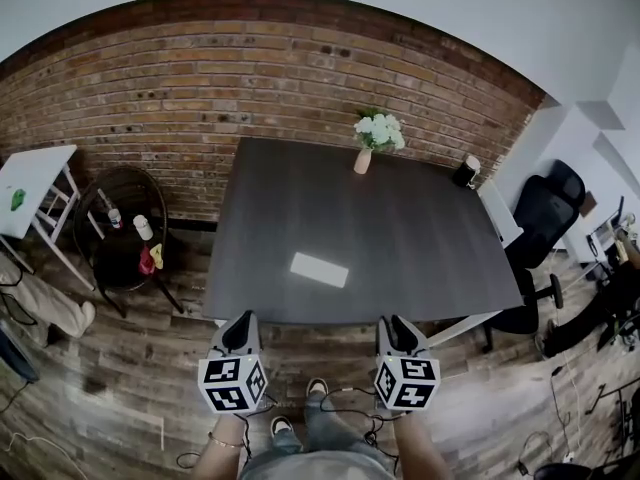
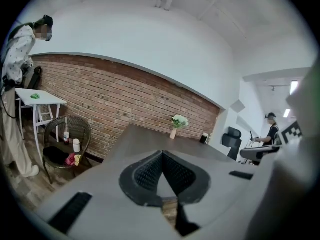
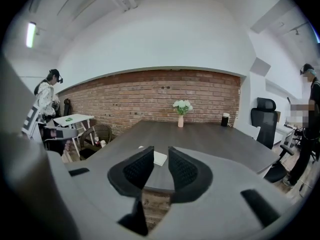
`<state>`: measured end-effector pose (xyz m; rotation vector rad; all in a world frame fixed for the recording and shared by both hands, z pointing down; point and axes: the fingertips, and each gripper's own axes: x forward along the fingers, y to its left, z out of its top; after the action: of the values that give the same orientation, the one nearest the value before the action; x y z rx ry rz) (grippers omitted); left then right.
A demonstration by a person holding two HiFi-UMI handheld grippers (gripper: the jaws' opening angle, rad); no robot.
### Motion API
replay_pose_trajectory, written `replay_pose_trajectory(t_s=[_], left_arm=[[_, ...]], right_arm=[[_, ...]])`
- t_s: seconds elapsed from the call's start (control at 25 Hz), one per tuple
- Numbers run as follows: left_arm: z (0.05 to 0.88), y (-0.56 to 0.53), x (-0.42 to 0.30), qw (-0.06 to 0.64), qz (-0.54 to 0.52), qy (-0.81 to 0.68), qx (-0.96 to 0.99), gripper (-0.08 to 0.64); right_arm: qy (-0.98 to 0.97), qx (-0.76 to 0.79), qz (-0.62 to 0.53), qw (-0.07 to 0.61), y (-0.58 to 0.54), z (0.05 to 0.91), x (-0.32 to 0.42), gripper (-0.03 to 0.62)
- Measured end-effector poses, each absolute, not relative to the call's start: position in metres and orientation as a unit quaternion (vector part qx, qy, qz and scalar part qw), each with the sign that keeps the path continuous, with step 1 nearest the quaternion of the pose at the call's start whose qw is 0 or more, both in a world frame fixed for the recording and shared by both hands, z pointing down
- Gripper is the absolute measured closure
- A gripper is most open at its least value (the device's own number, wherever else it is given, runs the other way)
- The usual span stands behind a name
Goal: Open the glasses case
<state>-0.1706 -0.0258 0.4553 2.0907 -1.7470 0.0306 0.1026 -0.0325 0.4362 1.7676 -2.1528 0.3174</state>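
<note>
The glasses case (image 1: 319, 269) is a flat white oblong lying shut on the dark table (image 1: 420, 238), near its front edge. Both grippers hover short of that edge, above the wooden floor. My left gripper (image 1: 240, 330) is to the case's left; in the left gripper view (image 2: 162, 155) its jaw tips meet with nothing between them. My right gripper (image 1: 398, 330) is to the case's right. In the right gripper view (image 3: 160, 151) its jaws stand apart and empty, and the case (image 3: 160, 158) shows in the gap, farther off on the table.
A vase of white flowers (image 1: 375, 140) and a dark cup (image 1: 465, 172) stand at the table's far edge. A wicker chair (image 1: 125, 230) with bottles and a small white table (image 1: 30, 183) are on the left. A black office chair (image 1: 545, 218) is on the right. People stand off to both sides.
</note>
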Motion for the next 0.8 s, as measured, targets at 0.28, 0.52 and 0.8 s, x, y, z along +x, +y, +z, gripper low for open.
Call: replay_pose_trajectory(t_s=[0.28,0.52,0.8], left_arm=[[0.463,-0.046,-0.182,0.213,0.018,-0.641,0.737,0.565],[0.469,-0.074,-0.178,0.210,0.034,-0.646,0.733,0.565],[0.469,-0.126,-0.160,0.205,0.044,-0.649,0.732,0.565]], right_arm=[[-0.760,0.616,0.120,0.169,-0.061,0.445,0.101,0.499],[-0.761,0.612,0.129,0.171,-0.095,0.453,0.106,0.499],[-0.765,0.607,0.139,0.164,-0.151,0.460,0.122,0.499]])
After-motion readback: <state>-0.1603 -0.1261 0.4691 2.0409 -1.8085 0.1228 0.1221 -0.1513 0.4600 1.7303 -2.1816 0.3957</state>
